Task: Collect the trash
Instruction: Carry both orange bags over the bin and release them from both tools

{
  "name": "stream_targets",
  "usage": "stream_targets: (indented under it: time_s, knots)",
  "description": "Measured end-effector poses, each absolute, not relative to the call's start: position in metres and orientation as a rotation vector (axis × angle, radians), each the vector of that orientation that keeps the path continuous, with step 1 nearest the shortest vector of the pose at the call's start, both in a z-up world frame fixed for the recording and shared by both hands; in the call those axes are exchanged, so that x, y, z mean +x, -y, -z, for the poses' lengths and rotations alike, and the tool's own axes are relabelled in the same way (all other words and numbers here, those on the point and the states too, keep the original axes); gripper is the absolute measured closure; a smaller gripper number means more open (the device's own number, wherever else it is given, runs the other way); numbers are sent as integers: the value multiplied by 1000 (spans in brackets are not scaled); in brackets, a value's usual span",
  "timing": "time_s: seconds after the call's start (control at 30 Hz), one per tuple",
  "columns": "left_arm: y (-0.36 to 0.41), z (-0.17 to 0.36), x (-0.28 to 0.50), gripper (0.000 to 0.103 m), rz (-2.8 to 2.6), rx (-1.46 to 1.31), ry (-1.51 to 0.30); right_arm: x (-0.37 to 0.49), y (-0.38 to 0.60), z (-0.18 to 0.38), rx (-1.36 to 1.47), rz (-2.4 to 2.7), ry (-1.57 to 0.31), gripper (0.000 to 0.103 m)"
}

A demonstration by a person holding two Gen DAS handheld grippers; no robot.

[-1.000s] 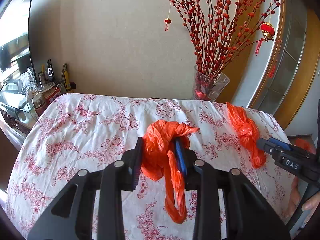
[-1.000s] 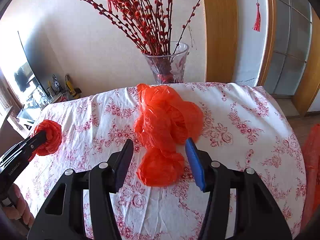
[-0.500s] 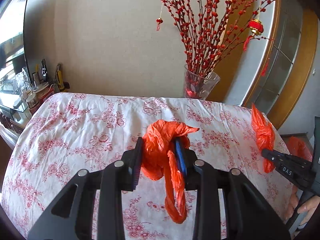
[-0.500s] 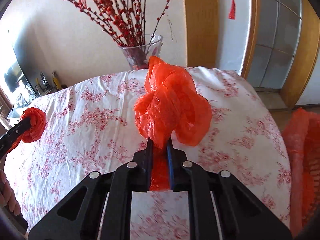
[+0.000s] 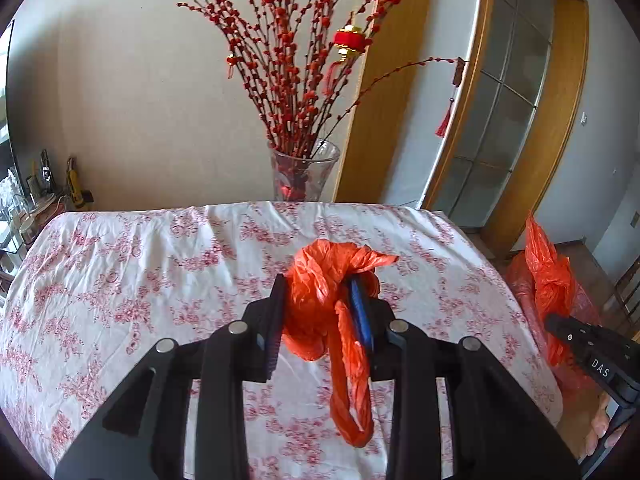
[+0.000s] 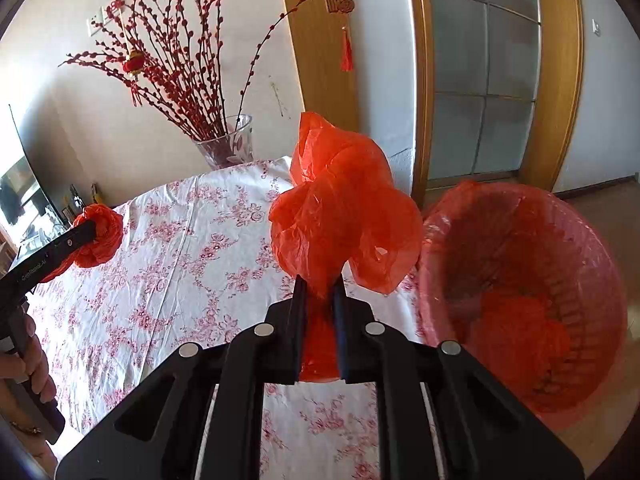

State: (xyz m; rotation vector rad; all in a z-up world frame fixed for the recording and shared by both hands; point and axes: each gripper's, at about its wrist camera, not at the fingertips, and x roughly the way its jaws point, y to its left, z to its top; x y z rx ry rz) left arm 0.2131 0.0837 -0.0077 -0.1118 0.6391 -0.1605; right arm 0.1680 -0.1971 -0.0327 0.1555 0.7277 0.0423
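From my remote feed: sunlit beige wall, wood-framed glass door, berry-branch vase, floral-clothed counter.

The desk is covered edge to edge by a white cloth printed with pink-red flowers, creased and falling over the near and right edges. At the far edge, by the wall, stands a clear glass vase of red berry branches; whether it rests on the desk or just behind it cannot be told. Past the right edge, the floor carries a round basket lined with a thin red bag, with crumpled orange plastic lying inside it.
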Motion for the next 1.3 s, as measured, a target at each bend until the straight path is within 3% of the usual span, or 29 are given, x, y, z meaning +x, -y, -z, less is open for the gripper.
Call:
stream_targets:
  time_s: [0.7, 1.3]
  knots:
    - [32, -20, 178, 72, 336, -65, -605, 100, 278, 6, 246, 56, -629, 90]
    - [144, -7, 175, 72, 524, -28, -655, 79, 355, 21, 359, 157, -606, 90]
